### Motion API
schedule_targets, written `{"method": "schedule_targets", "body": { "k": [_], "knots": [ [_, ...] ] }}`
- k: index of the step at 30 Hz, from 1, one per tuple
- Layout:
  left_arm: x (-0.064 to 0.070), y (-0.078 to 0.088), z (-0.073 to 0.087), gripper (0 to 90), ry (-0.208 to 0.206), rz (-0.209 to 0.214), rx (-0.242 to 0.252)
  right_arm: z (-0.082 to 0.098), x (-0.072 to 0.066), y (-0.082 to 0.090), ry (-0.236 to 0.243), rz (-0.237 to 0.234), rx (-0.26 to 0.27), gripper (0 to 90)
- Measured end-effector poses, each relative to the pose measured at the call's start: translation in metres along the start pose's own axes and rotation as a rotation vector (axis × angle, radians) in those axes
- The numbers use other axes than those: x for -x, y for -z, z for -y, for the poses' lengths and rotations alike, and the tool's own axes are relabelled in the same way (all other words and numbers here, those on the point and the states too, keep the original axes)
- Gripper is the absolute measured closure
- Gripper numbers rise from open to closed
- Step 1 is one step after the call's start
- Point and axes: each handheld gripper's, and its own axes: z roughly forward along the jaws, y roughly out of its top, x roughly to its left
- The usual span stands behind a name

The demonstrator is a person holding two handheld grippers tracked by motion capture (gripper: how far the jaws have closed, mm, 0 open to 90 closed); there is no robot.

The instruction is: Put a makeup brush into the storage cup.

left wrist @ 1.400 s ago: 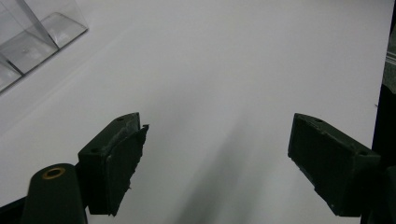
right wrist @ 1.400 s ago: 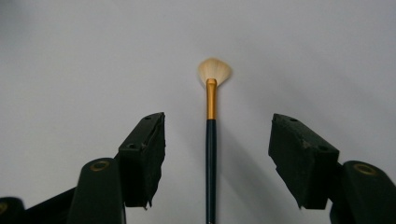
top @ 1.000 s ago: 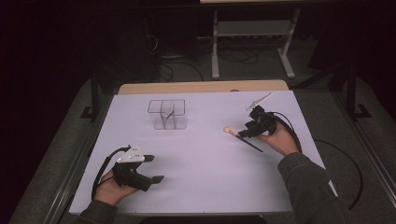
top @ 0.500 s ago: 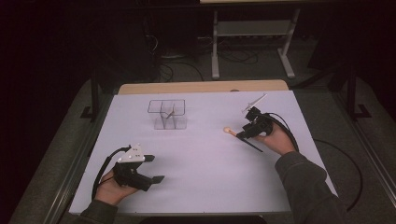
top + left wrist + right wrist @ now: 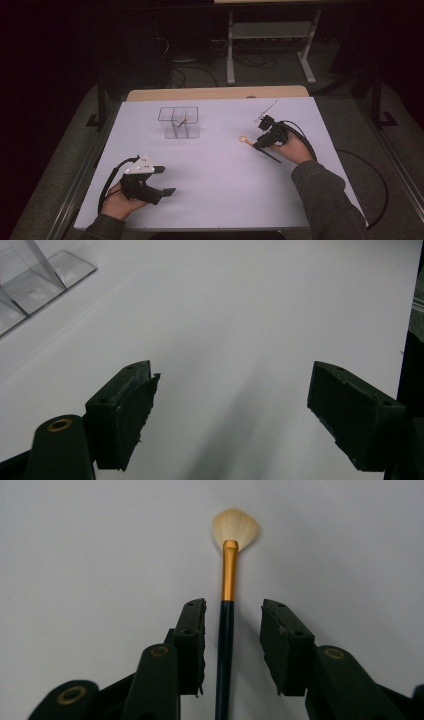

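On the white table's right side: closing in on the fan brush [image 5: 225, 645].
Right gripper [image 5: 230, 645] straddling the dark handle, jaws just narrowing with gaps either side, not yet pinching; left gripper [image 5: 230, 415] wide, empty, idle. Next, probably: finish the squeeze squarely, lift, carry toward the clear organizer [image 5: 179, 121].

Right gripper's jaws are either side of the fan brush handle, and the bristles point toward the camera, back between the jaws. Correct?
Not quite. The right gripper does straddle the fan brush, with its jaws just closing in, but the bristles point away from the camera, out beyond the jaw tips. The right gripper view shows it.
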Motion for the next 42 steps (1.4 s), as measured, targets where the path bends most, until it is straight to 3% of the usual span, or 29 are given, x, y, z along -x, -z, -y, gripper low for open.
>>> {"method": "schedule_targets", "body": {
  "k": [16,22,42],
  "knots": [
    [-0.001,0.001,0.001,18.0,-0.004,-0.001,0.000,-0.004,-0.002,-0.010,0.027,0.008,-0.055,76.9],
    [-0.001,0.001,0.000,18.6,-0.002,-0.001,0.000,-0.004,-0.005,-0.011,0.064,0.038,-0.068,80.4],
    [-0.001,0.001,0.001,18.7,0.001,0.005,0.005,-0.004,-0.004,-0.010,0.067,0.026,-0.066,83.0]
  ]
}}
